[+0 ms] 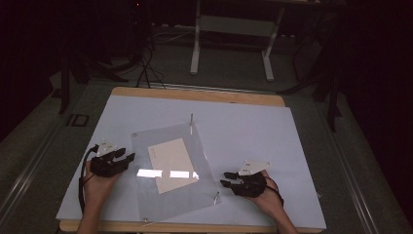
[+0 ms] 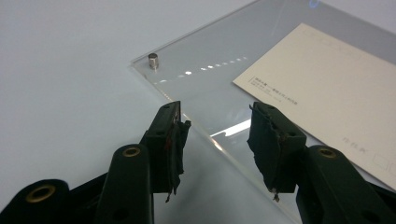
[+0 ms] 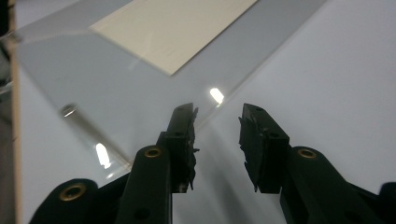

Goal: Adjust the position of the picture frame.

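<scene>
Acrylic sheet (image 1: 178,170) lies flat on white table cover (image 1: 253,131), cream card (image 2: 327,93) under/in it. Card print too small to read. L gripper (image 2: 217,135): jaws apart, sheet edge runs between them, no pad contact visible. R gripper (image 3: 217,140): jaws apart, sheet edge just ahead. Metal standoff (image 2: 153,61) ahead-left of L jaws.

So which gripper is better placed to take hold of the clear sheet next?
Probably the left gripper: its open jaws already stand on either side of the clear sheet's edge. The right gripper is also open, but the sheet's edge lies just ahead of its tips, not between them.
</scene>
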`<state>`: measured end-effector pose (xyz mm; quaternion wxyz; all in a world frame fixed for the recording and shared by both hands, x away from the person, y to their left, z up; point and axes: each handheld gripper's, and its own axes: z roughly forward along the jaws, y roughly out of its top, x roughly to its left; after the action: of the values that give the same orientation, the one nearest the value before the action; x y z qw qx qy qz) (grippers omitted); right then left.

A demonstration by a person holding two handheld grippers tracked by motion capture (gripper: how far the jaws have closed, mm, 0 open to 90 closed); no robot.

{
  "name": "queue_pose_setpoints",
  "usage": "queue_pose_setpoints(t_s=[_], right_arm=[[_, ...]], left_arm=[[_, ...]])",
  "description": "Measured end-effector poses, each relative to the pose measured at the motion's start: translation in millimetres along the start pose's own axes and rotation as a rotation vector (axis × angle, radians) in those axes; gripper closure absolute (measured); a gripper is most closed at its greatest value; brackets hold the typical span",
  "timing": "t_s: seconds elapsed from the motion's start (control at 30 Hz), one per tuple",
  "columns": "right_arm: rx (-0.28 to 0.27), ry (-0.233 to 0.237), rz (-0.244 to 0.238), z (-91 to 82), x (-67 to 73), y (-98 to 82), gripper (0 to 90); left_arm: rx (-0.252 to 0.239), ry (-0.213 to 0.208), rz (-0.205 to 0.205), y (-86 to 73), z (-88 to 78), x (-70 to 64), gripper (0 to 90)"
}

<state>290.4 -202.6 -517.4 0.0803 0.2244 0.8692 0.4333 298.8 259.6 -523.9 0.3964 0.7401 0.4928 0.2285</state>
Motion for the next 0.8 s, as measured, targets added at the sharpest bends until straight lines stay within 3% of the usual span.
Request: queue_pose_setpoints(t_s=[0.17,0.27,0.33,0.43,0.8], right_arm=[[0.012,0.039,-0.026,-2.0,5.2,-4.1,67.4],[0.010,0.067,-0.046,-4.4,7.0,-5.7,68.2],[0.011,0.081,-0.065,-5.9,9.5,-6.7,68.2],[0.015,0.104,-0.079,-7.4,12.9,-9.0,68.2],[0.032,0.186,-0.127,-0.8,25.7,-13.4,68.2]], left_arm=[[-0.008,-0.027,-0.004,5.5,4.3,0.5,55.4],[-0.018,-0.064,-0.004,12.6,11.1,-1.2,56.6],[-0.001,-0.066,0.016,18.8,17.4,-3.6,57.2],[-0.030,-0.106,0.006,29.0,25.0,-6.2,59.1],[-0.050,-0.125,0.092,80.2,79.5,-32.1,57.5]])
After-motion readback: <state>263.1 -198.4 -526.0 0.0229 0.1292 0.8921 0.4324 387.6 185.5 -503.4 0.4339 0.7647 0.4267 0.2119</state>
